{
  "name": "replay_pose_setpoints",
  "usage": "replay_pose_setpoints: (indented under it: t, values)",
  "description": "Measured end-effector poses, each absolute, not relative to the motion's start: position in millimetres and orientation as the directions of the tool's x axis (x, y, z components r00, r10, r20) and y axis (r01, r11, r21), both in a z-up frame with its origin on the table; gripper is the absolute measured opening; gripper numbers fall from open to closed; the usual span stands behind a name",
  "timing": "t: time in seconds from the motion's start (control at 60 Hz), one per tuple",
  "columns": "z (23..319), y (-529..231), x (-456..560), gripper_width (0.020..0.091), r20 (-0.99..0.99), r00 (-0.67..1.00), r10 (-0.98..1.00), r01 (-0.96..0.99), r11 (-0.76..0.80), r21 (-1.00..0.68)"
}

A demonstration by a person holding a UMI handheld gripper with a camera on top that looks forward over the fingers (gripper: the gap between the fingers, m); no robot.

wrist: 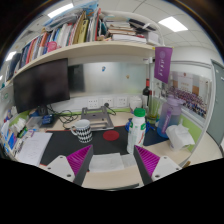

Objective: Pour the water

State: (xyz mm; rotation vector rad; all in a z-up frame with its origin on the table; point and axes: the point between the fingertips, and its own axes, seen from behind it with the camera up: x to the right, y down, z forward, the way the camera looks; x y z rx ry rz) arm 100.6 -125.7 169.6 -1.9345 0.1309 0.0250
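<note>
The gripper (112,166) hangs with its fingers spread wide and holding nothing, magenta pads (148,160) showing. Just ahead of the right finger, a white bottle (137,133) with a green cap stands upright on the desk (115,176), touched by neither finger. A dark mesh cup (83,131) stands beyond the left finger. Pouring appears not yet begun. No writing is legible.

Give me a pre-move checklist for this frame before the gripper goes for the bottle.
1. Gripper open: ok, the pads stand apart with nothing between them.
2. White bottle upright: ok, green cap on top.
3. Bottle lined up between the fingers: not ok, it stands beyond them, nearer the right finger.
4. Receiving vessel found: cannot tell; a dark mesh cup stands left of the bottle.
5. Cap removed: not ok.
</note>
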Motion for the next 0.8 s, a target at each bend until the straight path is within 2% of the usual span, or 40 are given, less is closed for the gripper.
replay_pose_setpoints:
  t: [0.267,0.533,0.583,0.683,0.8]
  values:
    - [124,-51,186,0.0834,-0.059,0.992,-0.111,-0.092,-0.320,-0.943]
    - [118,19,202,0.0823,-0.023,0.999,-0.030,-0.029,-0.248,-0.968]
    - [119,26,198,0.0776,-0.030,1.000,-0.005,-0.031,-0.231,-0.972]
    - [111,34,197,0.0559,-0.035,0.999,0.020,-0.030,-0.222,-0.975]
    - [114,40,199,0.0519,-0.060,0.998,0.031,-0.053,-0.193,-0.980]
